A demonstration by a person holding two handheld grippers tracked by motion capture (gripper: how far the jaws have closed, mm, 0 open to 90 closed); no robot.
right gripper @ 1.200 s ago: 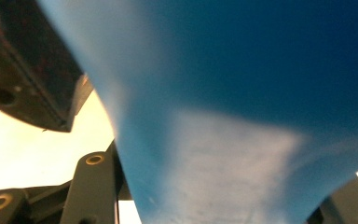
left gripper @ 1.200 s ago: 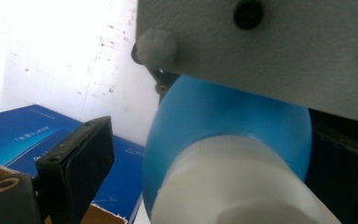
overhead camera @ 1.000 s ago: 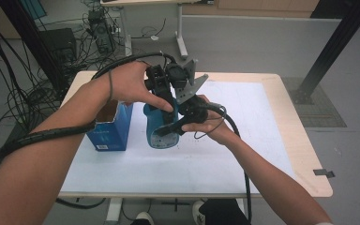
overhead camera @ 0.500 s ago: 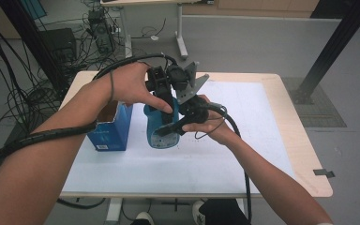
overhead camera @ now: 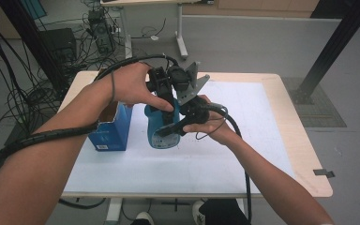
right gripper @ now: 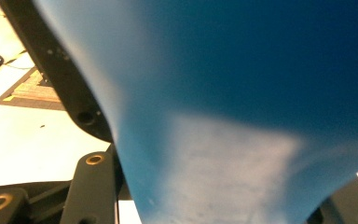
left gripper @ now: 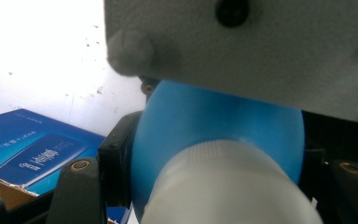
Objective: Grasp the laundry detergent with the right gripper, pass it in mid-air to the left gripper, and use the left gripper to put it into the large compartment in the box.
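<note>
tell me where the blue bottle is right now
In the high view the blue bottle is at table centre, held between both grippers, just right of the blue box.

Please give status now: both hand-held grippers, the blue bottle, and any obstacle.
Left hand-held gripper just closed on white cap. Right hand-held gripper shut on blue bottle, held above the table. Blue box close at left, apart.

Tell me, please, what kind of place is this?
Probably a lab or workshop for recording handling tasks: tangled black cables lie on the grey floor, a black computer tower stands behind the light wooden table, and another desk's metal legs show beyond.
</note>
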